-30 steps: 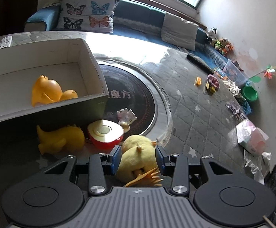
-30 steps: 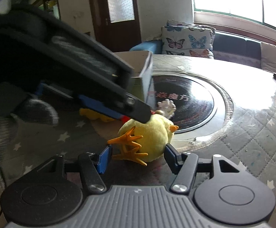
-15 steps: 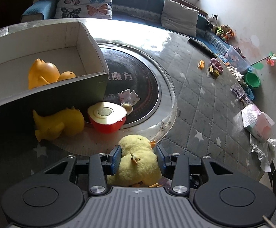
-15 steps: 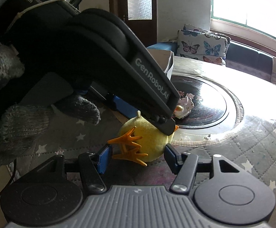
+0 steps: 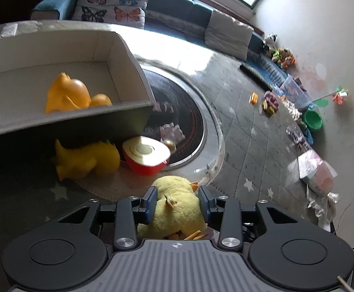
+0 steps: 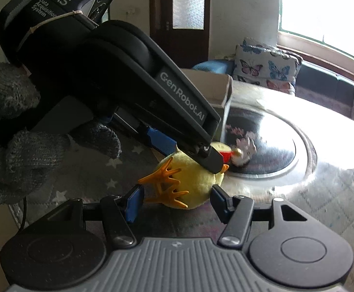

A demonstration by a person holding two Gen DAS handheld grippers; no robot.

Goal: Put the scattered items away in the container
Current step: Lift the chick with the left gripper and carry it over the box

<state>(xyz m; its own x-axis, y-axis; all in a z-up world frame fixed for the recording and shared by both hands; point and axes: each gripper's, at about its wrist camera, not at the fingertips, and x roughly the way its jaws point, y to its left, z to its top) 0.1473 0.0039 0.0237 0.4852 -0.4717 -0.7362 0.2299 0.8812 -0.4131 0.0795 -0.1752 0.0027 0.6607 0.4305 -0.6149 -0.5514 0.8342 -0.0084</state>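
Now the left gripper [image 5: 178, 203] is clamping the chick [image 5: 177, 209], a yellow plush toy sitting low in the centre of the left wrist view, with both blue pads pressing its sides. The chick's orange feet are poking out beneath it at the bottom of that grip. In the right wrist view the same chick [image 6: 194, 182] is showing at mid-frame, pinched under the tip of the left gripper [image 6: 189, 150], which is reaching down from the upper left, held by a grey-gloved hand [image 6: 18, 146].

The right gripper [image 6: 175, 204] is sitting with its jaws spread wide, gripping nothing; the chick is lying just ahead of its 2 fingers, its orange feet pointing toward the left finger, apart from both pads.

The box [image 5: 133, 56] is filling the upper left of the left wrist view, well apart from the chick, and an orange toy [image 5: 72, 95] is lying inside it. Below the box's near wall, a yellow dinosaur [image 5: 86, 158] is resting beside a red bowl [image 5: 145, 155], both just beyond the chick. A small white toy [image 5: 172, 131] is lying blurred behind the bowl on the table's [image 5: 237, 126] dark round centre.
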